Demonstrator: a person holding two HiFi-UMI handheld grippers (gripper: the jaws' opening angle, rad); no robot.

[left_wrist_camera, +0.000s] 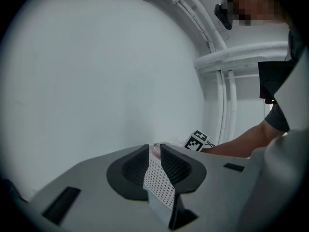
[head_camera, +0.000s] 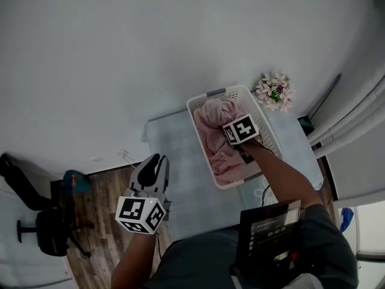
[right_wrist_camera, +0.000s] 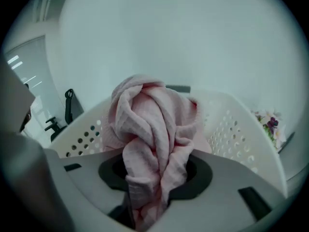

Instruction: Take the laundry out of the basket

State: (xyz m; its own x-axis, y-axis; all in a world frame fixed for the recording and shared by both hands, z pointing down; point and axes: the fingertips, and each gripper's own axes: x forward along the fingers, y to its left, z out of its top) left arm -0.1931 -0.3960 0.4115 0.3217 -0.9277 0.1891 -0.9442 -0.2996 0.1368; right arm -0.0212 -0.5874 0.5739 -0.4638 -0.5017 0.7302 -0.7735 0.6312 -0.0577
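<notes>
Take the table (head_camera: 174, 161) as your marker: its pale blue-grey top runs away from you toward a plain white wall (head_camera: 150, 41). At the table's far right corner sits a small bunch of pink and white flowers (head_camera: 275, 92). Just beside them, at the table's right edge, is a dark object (head_camera: 305, 124) too small to make out. Right of the table, white pipes (head_camera: 355, 122) run along the wall. Left of the table you see wooden floor (head_camera: 102, 215). A black office chair (head_camera: 45, 224) stands there, well apart from the table, with a blue item (head_camera: 75, 181) somewhat closer in. A thin white cord (head_camera: 125, 156) lies near the table's far left corner. At the table's near edge a dark screen (head_camera: 269, 230) faces you.
</notes>
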